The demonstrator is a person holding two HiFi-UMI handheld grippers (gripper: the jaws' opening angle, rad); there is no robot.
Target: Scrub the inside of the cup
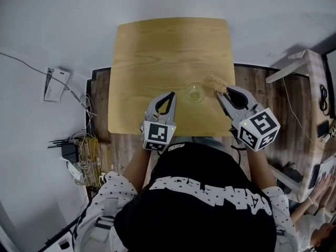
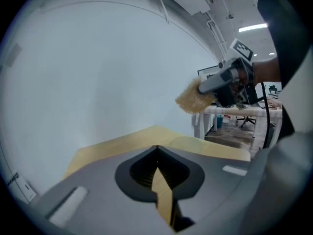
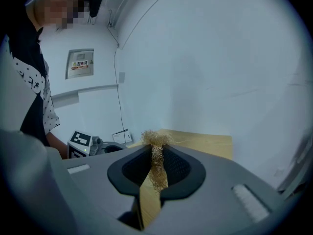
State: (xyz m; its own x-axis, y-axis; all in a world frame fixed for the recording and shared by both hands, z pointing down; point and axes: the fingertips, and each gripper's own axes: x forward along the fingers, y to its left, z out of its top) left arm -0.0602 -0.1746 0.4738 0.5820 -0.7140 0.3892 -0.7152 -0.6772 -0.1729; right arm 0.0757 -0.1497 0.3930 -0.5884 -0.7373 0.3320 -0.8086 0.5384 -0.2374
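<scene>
1. While the cup stands upright on the worktop, in its 5 o'clock part near the front edge, neither tool holds it. It is clear glass and round, and its rim shows from above as a thin ring.
2. That worktop is pale yellow wood with long flowing grain. It is matte and squarish, with rounded corners.
3. At 9 o'clock of the cup, apart from it, is the left tool. Its smooth grey plastic jaws are pressed together into a point with nothing between them.
4. In the left gripper view, the left tool shows black ribbed pads lining a teardrop-shaped opening behind the tips.
5. At 3 o'clock of the cup is the right tool, whose jaws pinch the scrubber. This is a tuft of coarse, straw-coloured fibres, frayed and fluffy, and it sticks out past the tips.
6. From above, the scrubber lies at 1 o'clock of the cup, just beside the rim and not inside it. I cannot tell whether it touches the glass.
7. In the right gripper view, the fibres are squeezed thin between the ribbed pads. They bush out loosely above the tips of the right tool.
8. Around the worktop, the floor is dark wood planks.
</scene>
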